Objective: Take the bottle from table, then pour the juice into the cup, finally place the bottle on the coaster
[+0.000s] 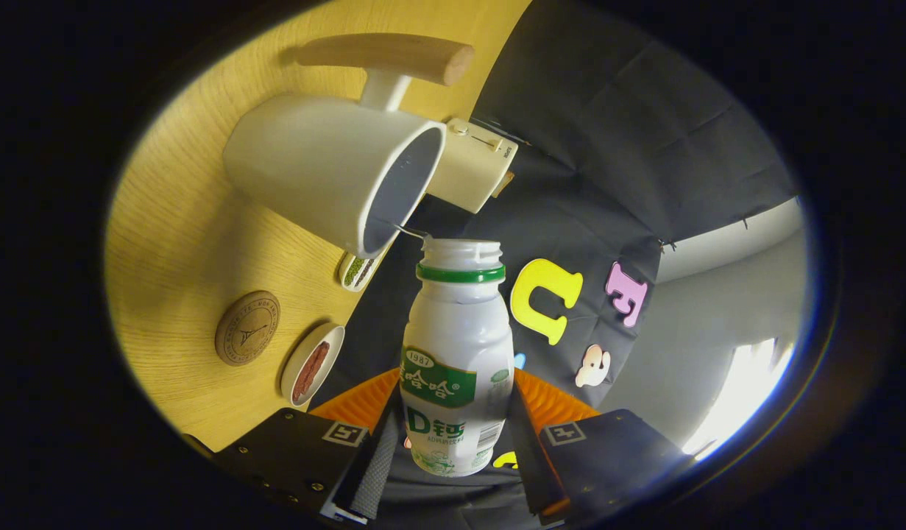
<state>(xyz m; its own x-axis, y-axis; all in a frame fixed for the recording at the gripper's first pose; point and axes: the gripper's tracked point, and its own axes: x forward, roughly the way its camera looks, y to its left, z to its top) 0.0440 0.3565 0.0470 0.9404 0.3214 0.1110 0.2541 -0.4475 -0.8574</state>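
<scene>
My gripper (456,427) is shut on a small white bottle (456,353) with a green neck ring and green label, both fingers pressing its lower sides. The whole view is rolled, so the wooden table (180,243) stands on edge beside the bottle. The bottle's open mouth (461,250) sits right at the rim of a white cup (327,165) with a wooden handle (386,57). A thin stream runs from the mouth toward the cup's opening. A round cork coaster (247,327) lies on the table, off to the side of the cup and apart from the bottle.
Two small white dishes rest near the table edge, one with green and brown bits (359,271), one with reddish bits (311,364). A cream box with a dial (471,165) stands just behind the cup. Black cloth wall lies beyond.
</scene>
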